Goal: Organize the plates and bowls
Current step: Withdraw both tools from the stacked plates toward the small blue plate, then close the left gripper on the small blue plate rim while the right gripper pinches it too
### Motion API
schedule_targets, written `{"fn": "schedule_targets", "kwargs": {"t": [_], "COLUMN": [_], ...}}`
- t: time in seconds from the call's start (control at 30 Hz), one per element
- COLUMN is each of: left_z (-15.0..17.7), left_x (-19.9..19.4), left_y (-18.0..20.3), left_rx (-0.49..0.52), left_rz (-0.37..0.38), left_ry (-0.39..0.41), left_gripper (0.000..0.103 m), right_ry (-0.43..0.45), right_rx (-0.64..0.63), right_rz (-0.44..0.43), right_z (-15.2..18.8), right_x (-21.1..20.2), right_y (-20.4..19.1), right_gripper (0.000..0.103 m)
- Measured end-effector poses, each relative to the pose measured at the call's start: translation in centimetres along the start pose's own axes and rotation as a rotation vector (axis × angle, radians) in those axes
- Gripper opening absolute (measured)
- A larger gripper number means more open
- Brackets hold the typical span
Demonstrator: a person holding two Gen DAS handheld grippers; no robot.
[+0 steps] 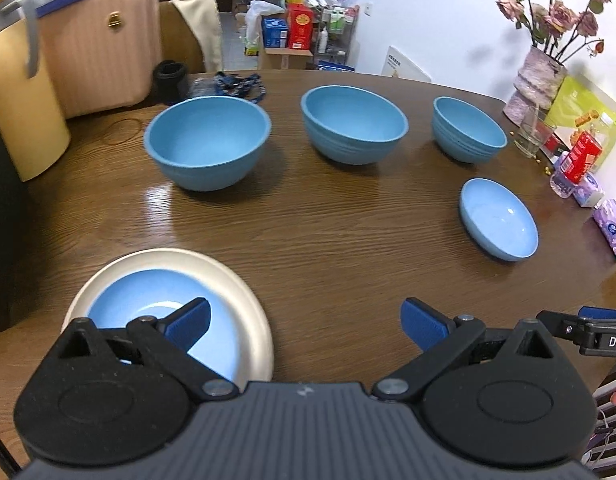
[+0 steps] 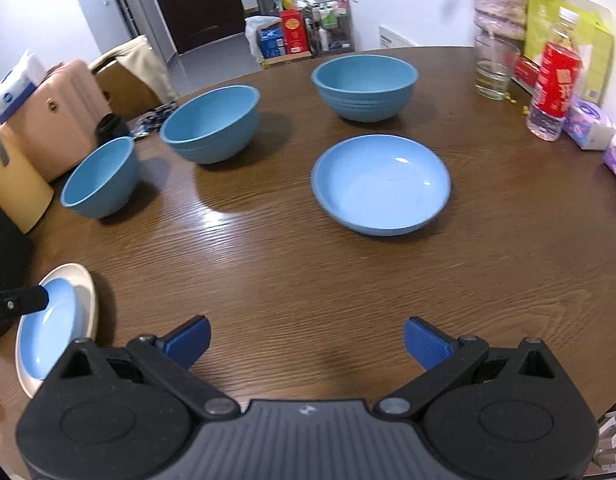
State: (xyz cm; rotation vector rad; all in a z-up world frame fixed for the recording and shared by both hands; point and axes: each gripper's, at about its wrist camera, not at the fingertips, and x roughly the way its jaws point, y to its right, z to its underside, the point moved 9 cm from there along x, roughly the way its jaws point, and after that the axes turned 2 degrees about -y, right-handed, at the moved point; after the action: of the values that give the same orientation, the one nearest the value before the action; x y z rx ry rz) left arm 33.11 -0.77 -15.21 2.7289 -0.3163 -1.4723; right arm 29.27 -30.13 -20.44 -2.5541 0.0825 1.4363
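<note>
Three deep blue bowls stand in a row across the brown table: the left bowl (image 1: 207, 142) (image 2: 101, 178), the middle bowl (image 1: 354, 124) (image 2: 211, 122) and the right bowl (image 1: 468, 128) (image 2: 364, 86). A shallow light-blue plate (image 1: 498, 218) (image 2: 382, 184) lies alone at the right. A second light-blue plate (image 1: 147, 316) (image 2: 47, 328) rests inside a cream plate (image 1: 243, 300) (image 2: 85, 284) at the front left. My left gripper (image 1: 305, 324) is open, its left finger over that stack. My right gripper (image 2: 308, 338) is open above bare table, in front of the lone plate.
A glass (image 2: 494, 68), a red-labelled bottle (image 2: 554, 84), tissue packs (image 2: 592, 126) and a vase of dried roses (image 1: 536, 84) crowd the table's right edge. A pink suitcase (image 1: 95, 48) and a black cup (image 1: 171, 80) sit at the far left. The table (image 2: 267, 264) curves round.
</note>
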Motion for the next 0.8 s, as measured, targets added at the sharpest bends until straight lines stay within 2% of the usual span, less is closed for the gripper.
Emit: {"fn": "schedule_targets", "kwargs": {"t": [0.47, 0.8], "left_z": [-2.4, -4.0], "left_x": [4.5, 8.3], "left_y": [7.4, 11.7], "left_rx": [0.031, 0.064], "left_rz": [0.014, 0.024], "left_ry": [-0.044, -0.076], "left_gripper": [0.103, 0.103], "right_ry": [-0.022, -0.024], "right_rx": [0.034, 0.023], "right_rz": [0.011, -0.001], "right_z": [-2.5, -6.3], "right_x": [2.9, 5.6], "right_y": [7.4, 11.0], "right_gripper": [0.103, 0.103]}}
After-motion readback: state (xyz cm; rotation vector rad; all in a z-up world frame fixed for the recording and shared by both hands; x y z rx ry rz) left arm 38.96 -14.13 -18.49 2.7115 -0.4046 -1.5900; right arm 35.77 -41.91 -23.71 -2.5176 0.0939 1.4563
